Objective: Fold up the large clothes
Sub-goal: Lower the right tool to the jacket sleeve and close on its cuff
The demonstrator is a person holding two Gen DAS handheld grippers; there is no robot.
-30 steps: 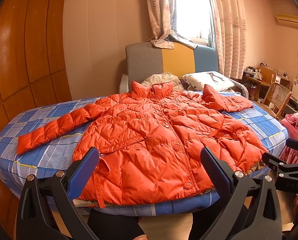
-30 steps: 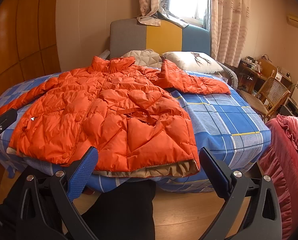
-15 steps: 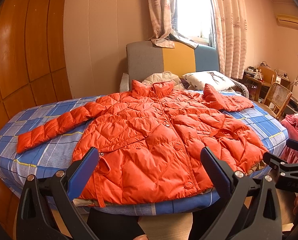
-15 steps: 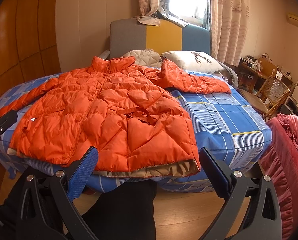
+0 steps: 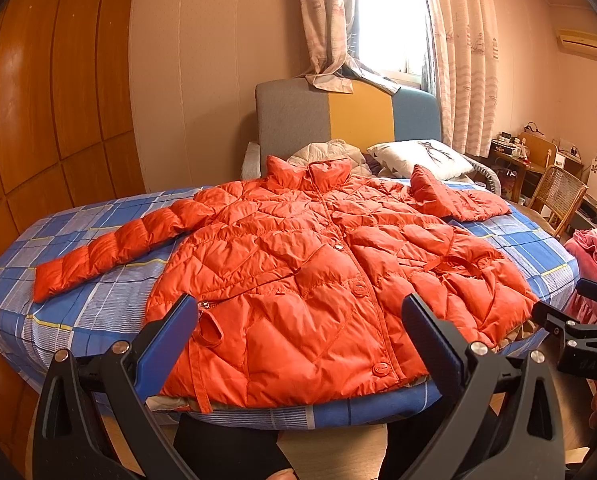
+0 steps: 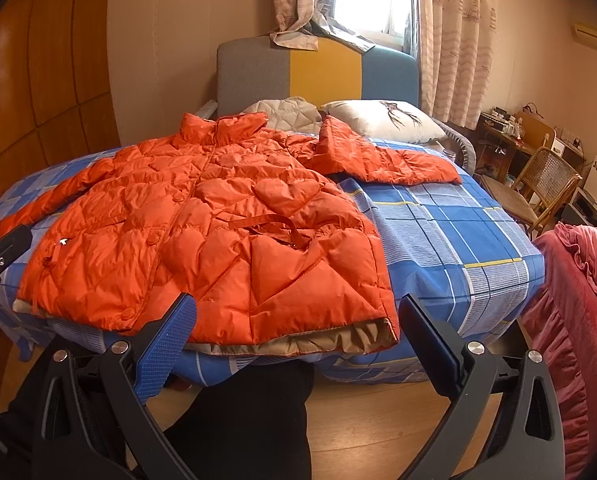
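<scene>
An orange quilted puffer jacket lies face up and buttoned on a bed with a blue checked sheet. Its hem is at the near edge and both sleeves are spread out. It also shows in the right wrist view. My left gripper is open and empty, held back from the hem's middle. My right gripper is open and empty, held in front of the hem's right corner. The right gripper also shows at the right edge of the left wrist view.
A white pillow and a beige quilted item lie at the headboard. A wicker chair and a cluttered desk stand to the right. A pink ruffled cover is near right. Dark trousers show below the bed edge.
</scene>
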